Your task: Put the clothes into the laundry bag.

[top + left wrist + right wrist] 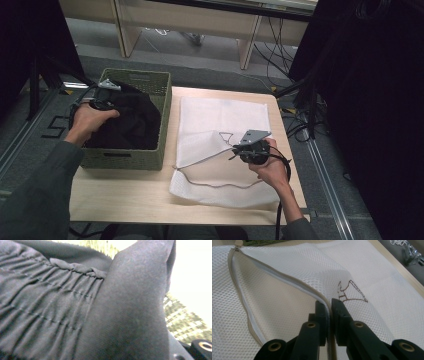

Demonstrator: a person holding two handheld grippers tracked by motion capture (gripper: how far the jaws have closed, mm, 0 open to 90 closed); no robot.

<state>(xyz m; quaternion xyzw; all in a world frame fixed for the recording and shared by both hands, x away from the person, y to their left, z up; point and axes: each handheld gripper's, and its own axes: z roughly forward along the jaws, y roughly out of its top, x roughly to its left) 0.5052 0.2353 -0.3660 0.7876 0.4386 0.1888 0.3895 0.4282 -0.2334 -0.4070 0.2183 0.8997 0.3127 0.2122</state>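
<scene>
- Holding the mesh laundry bag (220, 125) open was the step in hand; the dark garment (131, 122) had not yet left the basket (150, 85).
- Right gripper (329, 305): fingers closed almost fully, pinching the upper zipper edge (287, 280) of the bag and lifting it off the lower layer, so a mouth gaped toward the basket side.
- Left gripper (102, 104): down in the basket on the black cloth. Its own camera was pressed up against the gathered waistband (50, 295), fingers hidden by fabric, so I couldn't tell how far open they were or whether they had a hold.
- Bag lay flat on the worktop (125, 195), just right of the basket, long axis running away from the person. Zipper opening ran along its left and near edges, facing the basket.
- Garment sat crumpled inside the basket, part of it humped up toward the rim; no clear long axis while bunched.
- Next move, my guess: lift the garment clear of the basket wall, carry it right, feed it into the raised mouth. That needs the right grip to stay high, as the thin mesh could slip or sag shut.
</scene>
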